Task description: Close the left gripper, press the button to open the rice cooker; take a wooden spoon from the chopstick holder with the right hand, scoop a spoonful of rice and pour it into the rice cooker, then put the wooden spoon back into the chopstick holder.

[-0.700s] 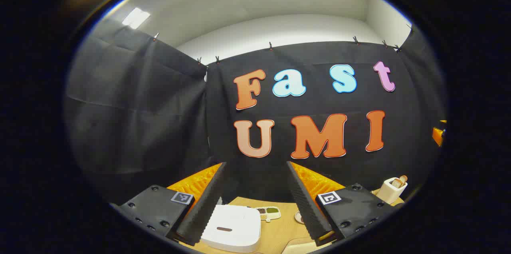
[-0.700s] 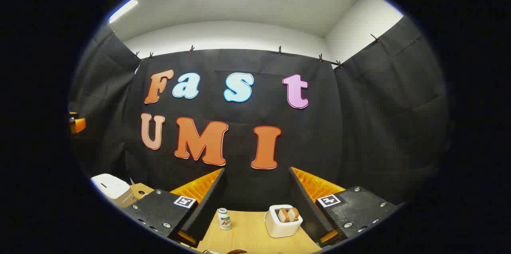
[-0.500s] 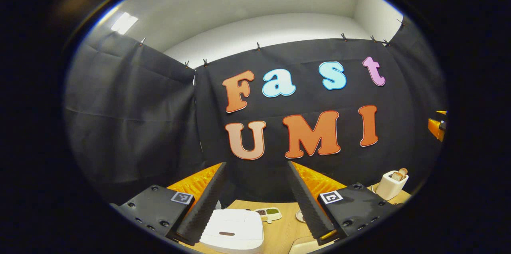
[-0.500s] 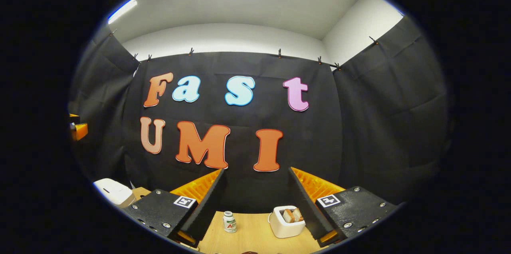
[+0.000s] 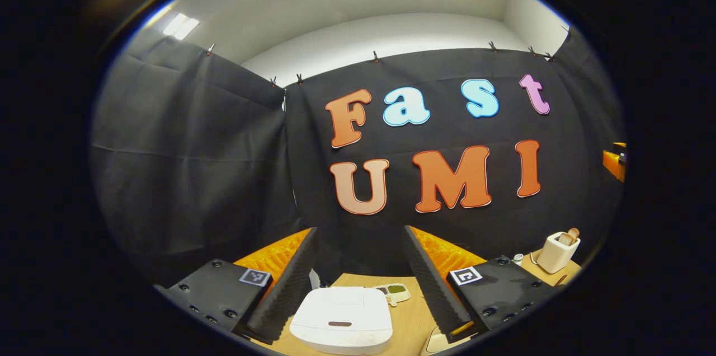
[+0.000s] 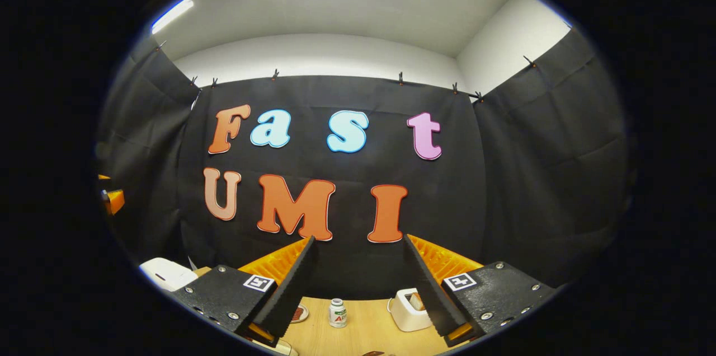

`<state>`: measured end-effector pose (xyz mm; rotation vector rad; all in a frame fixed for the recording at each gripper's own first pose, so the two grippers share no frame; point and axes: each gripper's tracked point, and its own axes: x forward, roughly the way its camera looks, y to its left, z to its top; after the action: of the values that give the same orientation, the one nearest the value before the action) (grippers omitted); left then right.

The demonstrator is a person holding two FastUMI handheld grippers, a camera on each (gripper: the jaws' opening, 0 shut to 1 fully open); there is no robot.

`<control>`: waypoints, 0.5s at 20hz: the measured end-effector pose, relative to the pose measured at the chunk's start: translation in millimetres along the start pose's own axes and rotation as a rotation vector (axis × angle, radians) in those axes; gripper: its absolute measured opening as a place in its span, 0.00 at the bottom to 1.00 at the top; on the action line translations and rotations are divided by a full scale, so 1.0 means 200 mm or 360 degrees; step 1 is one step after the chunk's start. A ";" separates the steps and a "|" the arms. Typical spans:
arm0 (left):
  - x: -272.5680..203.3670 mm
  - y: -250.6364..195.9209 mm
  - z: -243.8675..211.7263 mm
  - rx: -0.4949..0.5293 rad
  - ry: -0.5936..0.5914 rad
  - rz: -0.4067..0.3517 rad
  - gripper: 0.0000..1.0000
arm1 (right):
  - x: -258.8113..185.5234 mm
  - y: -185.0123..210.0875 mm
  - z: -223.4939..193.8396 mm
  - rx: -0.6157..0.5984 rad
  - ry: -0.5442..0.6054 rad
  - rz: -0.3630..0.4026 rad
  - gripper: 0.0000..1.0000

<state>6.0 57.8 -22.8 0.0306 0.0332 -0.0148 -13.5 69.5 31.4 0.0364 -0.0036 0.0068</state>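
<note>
Left gripper (image 5: pixel 358 283) is up off the table, jaws spread wide, aimed level at the booth wall; the white rice cooker (image 5: pixel 342 319), lid down, sits just beyond and between its fingers. Right gripper (image 6: pixel 358 289) is likewise raised and gaping, rice cooker (image 6: pixel 166 274) well off to its left.
</note>
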 end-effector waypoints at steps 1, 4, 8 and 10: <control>0.00 0.01 0.01 0.0001 -0.0006 -0.0007 0.97 | 0.01 0.00 0.00 0.0014 0.0007 -0.0002 0.94; 0.00 0.03 0.01 0.0004 -0.0012 -0.0024 1.00 | 0.01 0.01 0.00 0.0010 0.0020 -0.0001 0.95; 0.00 0.11 -0.02 -0.0015 0.0007 -0.0008 1.00 | 0.00 0.03 -0.03 -0.0013 0.0048 -0.0002 0.94; 0.01 0.14 -0.02 -0.0034 0.0009 0.0003 1.00 | 0.00 0.04 -0.03 -0.0024 0.0050 -0.0006 0.94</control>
<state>8.0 86.8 -26.1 0.0095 0.0392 -0.0123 -13.5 78.0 25.9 0.0215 0.0276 0.0036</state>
